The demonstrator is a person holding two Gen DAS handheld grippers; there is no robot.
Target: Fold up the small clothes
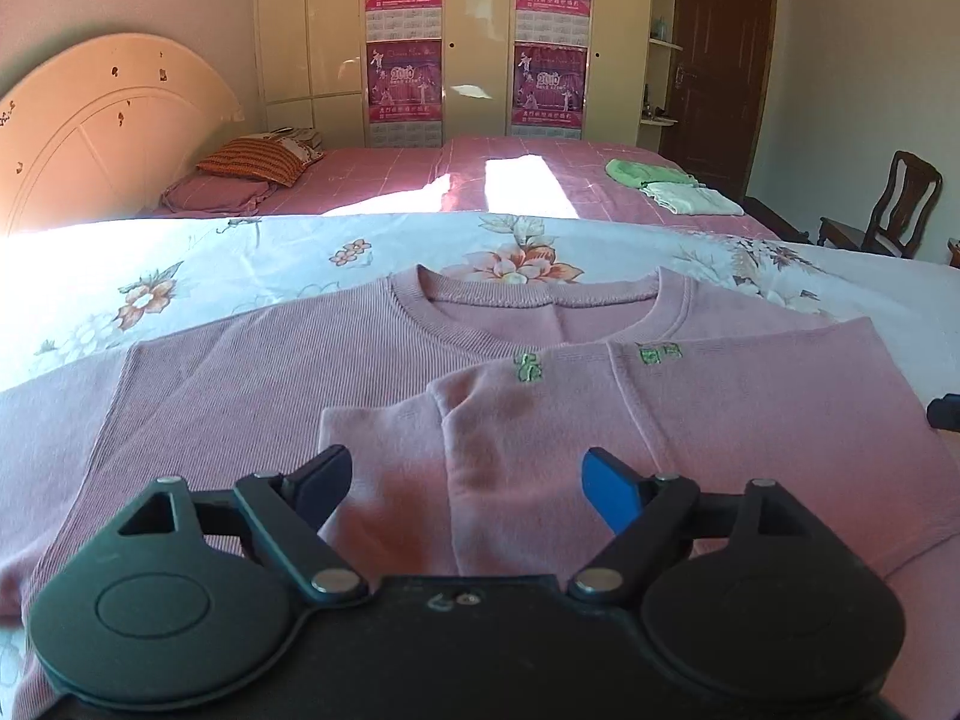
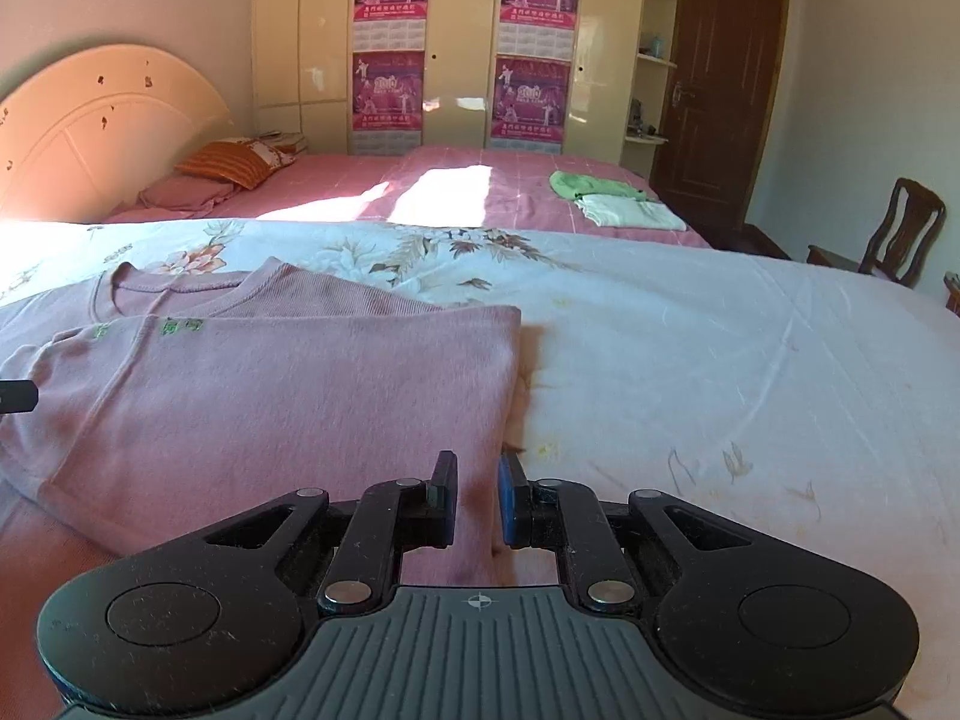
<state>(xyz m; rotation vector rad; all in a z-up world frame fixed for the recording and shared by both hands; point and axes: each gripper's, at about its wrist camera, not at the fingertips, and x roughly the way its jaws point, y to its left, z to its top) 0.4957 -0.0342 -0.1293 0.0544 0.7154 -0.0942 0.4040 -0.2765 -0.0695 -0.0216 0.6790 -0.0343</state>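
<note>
A small pink ribbed top (image 1: 252, 378) lies flat on the floral sheet (image 1: 180, 276), neckline away from me. Its right side is folded over the middle, showing smoother fabric with green embroidery (image 1: 659, 354). My left gripper (image 1: 465, 489) is open and empty, low over the folded sleeve end near the hem. In the right wrist view the pink top (image 2: 270, 396) fills the left half. My right gripper (image 2: 477, 495) hovers at the fold's near right corner, jaws narrowly apart with pink fabric showing between them; a grip on it is unclear.
The floral sheet (image 2: 720, 360) stretches bare to the right of the top. Behind is a pink bed (image 2: 372, 192) with folded green and white clothes (image 2: 612, 201) and pillows (image 2: 222, 171). A wooden chair (image 2: 894, 234) stands at far right, a wardrobe (image 2: 456, 42) at the back.
</note>
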